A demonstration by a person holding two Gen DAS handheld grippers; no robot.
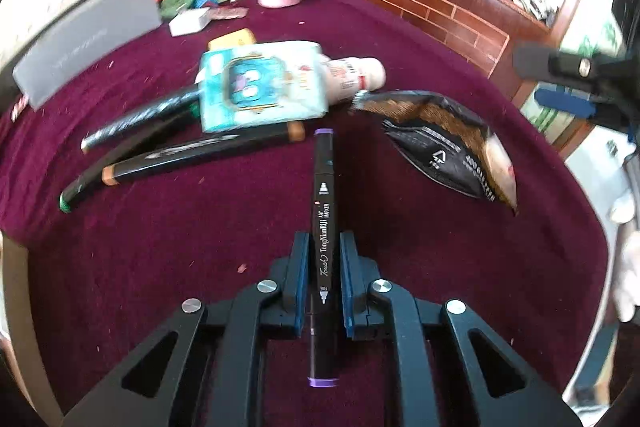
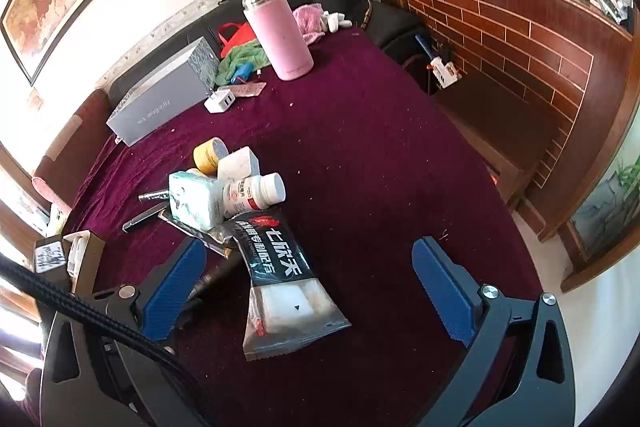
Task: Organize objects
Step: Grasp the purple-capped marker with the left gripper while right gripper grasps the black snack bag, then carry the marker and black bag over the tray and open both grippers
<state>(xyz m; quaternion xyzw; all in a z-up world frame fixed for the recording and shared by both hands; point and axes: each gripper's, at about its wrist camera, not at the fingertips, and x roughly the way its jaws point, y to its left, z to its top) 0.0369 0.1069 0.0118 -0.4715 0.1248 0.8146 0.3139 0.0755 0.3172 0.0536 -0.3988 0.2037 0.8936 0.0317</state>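
Observation:
My left gripper (image 1: 324, 247) is shut on a black marker with purple ends (image 1: 323, 211), held along the fingers above the maroon cloth (image 1: 160, 247). Ahead lie other black markers (image 1: 192, 157), a teal tissue pack (image 1: 260, 87), a small white bottle (image 1: 352, 75) and a black snack packet (image 1: 448, 151). My right gripper (image 2: 308, 283) is open, its blue pads either side of the snack packet (image 2: 280, 279), hovering above it. The tissue pack (image 2: 196, 201) and the bottle (image 2: 256, 193) sit just beyond it.
A pink flask (image 2: 278, 35), a grey box (image 2: 160, 99), a white charger (image 2: 220, 101), a green cloth (image 2: 240, 57) and a yellow tape roll (image 2: 210, 155) lie further back. A brown wooden cabinet (image 2: 520, 39) borders the right. A small cardboard box (image 2: 86, 259) sits at the left edge.

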